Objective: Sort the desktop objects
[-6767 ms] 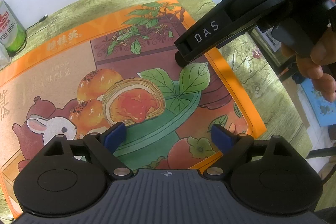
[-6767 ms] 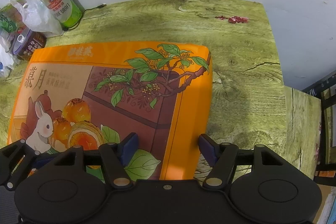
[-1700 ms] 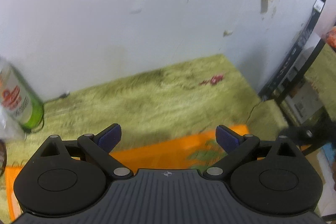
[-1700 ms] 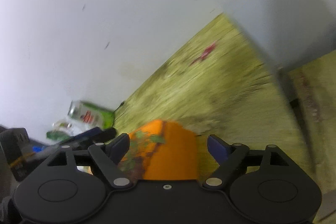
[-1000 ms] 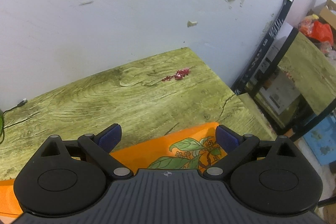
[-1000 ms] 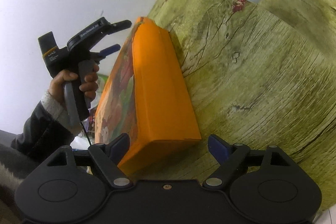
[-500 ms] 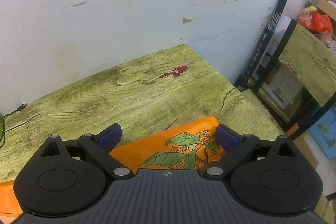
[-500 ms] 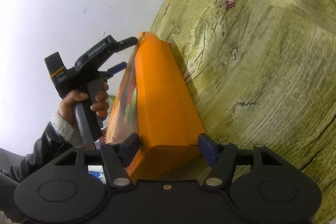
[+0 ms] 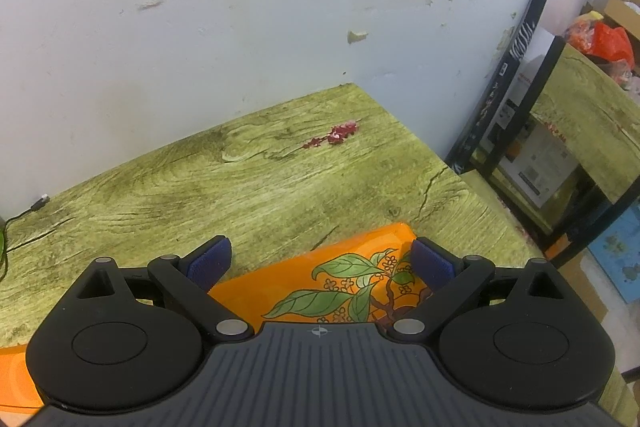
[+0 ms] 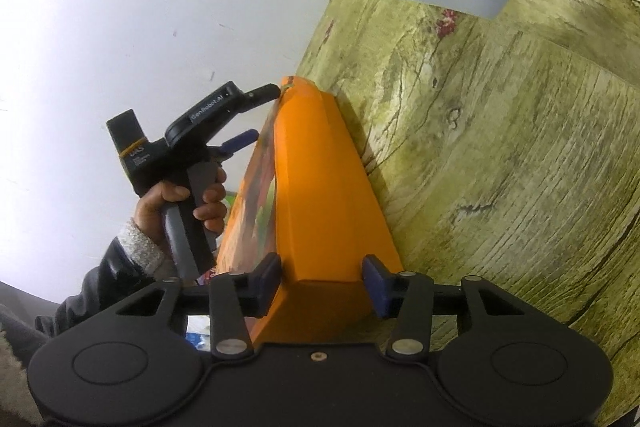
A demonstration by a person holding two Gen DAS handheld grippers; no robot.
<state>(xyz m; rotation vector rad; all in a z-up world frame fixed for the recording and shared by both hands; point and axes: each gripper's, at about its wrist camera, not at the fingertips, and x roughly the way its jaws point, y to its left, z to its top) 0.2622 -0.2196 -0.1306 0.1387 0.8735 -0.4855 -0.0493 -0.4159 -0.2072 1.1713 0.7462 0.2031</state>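
Against a peeling white wall, on the green wood-grain table (image 10: 500, 147), your right gripper (image 10: 322, 277) has just been closing across the wide, stiff, likely light orange box's (image 10: 320, 195) near edge, while your left gripper (image 9: 320, 263) gapes over its far corner.

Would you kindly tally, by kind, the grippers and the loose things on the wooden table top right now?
Grippers: 2, left gripper, right gripper.
Orange boxes: 1, orange box.
Red bits: 1 cluster, red bits.
Cable ends: 1, cable end.
Total: 5.
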